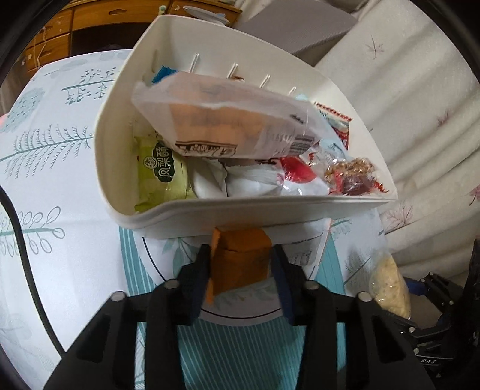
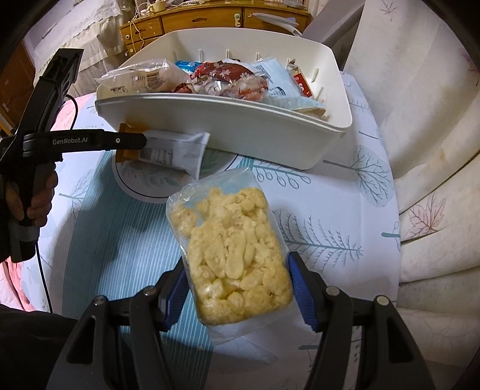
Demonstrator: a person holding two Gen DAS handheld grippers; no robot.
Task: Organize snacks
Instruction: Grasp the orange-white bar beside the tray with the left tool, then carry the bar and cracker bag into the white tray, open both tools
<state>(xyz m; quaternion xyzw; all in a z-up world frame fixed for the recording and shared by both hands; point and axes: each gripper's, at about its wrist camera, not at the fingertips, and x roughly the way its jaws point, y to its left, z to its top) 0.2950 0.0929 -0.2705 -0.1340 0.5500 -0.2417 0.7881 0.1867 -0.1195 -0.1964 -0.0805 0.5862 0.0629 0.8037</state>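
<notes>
A white plastic basket stands on the patterned tablecloth and holds several wrapped snacks. My left gripper is shut on an orange snack packet, just in front of the basket's near wall. From the right wrist view the packet shows as orange and white, held at the basket's near left corner. My right gripper is shut on a clear bag of pale yellow puffed snacks, held above the cloth in front of the basket. That bag also shows at the right in the left wrist view.
A cream sofa or cushions with a leaf print rise along the right side. A wooden cabinet stands behind the table. A cable hangs from the left gripper's handle.
</notes>
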